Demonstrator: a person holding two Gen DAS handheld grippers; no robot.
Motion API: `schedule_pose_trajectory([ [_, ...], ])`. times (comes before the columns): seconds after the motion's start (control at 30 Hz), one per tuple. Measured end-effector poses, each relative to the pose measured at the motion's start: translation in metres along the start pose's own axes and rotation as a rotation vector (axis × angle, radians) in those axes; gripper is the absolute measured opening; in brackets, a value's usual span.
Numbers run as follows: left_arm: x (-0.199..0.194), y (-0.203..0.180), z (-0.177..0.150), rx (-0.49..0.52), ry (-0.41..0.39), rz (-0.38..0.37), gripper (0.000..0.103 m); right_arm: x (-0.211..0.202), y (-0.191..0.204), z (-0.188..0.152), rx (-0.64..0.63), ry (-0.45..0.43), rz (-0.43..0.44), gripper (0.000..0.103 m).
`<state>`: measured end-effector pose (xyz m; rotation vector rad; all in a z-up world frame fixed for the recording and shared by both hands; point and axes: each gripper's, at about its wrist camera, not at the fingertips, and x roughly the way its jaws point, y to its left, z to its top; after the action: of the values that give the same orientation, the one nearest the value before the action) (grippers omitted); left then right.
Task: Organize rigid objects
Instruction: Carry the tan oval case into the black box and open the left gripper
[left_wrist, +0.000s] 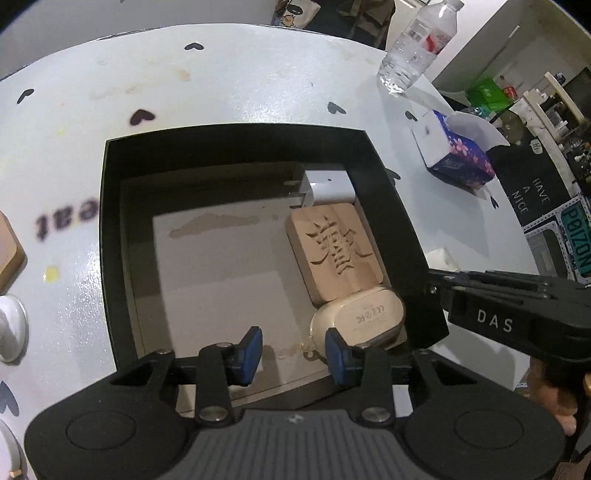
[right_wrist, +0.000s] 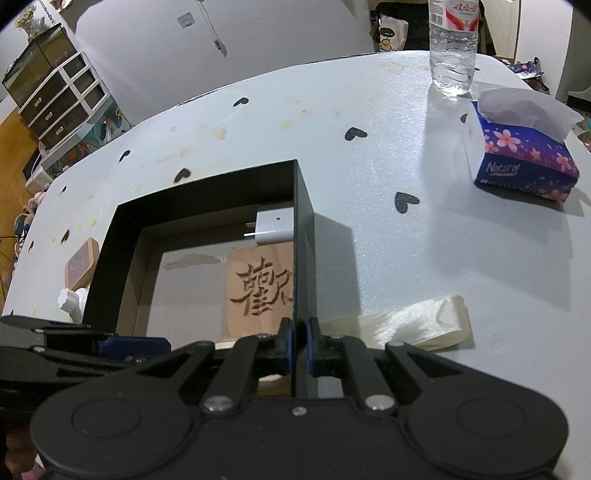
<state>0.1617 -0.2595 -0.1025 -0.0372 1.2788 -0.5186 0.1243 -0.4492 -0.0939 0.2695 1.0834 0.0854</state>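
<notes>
Left wrist view looks down into a black open-topped box (left_wrist: 391, 206) sitting on a white table (left_wrist: 221, 92) printed with small black hearts. The left gripper (left_wrist: 293, 354) hangs over the near inside edge of the box, its blue-padded fingers (left_wrist: 251, 350) partly apart with nothing between them; the pads press on nothing. Just beyond its right finger lies a cream earbud case (left_wrist: 360, 317) in the near right corner of the box. Behind the case, along the right wall, lies a wooden block carved with a Chinese character (left_wrist: 334, 251), and behind that, in the far right corner, a white charger plug (left_wrist: 328, 188). The three things sit in a row, each touching or nearly touching the next. The rest of the box floor is bare. From the right, the right gripper (right_wrist: 298, 345) reaches in, and the right wrist view shows its jaws closed tight on the thin right wall of the box, one finger inside and one outside. On the table outside the box stand a clear water bottle (right_wrist: 452, 48) at the far edge and a purple flowered tissue pack (right_wrist: 524, 155) near it, with a cream ribbon (right_wrist: 406, 325) lying just right of the box. Left of the box lie a small wooden block (right_wrist: 82, 264) and a white object (right_wrist: 70, 301).
</notes>
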Motion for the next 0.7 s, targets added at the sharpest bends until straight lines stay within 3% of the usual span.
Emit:
schedule_pose_trajectory([
  [0.4, -0.026, -0.014, -0.009, 0.087, -0.073, 0.016, 0.044, 0.0, 0.0, 0.0, -0.002, 0.001, -0.001, 0.008],
  [0.57, -0.043, -0.021, -0.016, 0.127, -0.125, 0.04, 0.073, 0.0, 0.0, 0.0, -0.003, 0.001, 0.0, 0.008],
  [0.7, -0.055, -0.023, -0.021, 0.151, -0.163, 0.057, 0.088, 0.0, 0.0, 0.0, -0.004, 0.001, -0.001, 0.008],
])
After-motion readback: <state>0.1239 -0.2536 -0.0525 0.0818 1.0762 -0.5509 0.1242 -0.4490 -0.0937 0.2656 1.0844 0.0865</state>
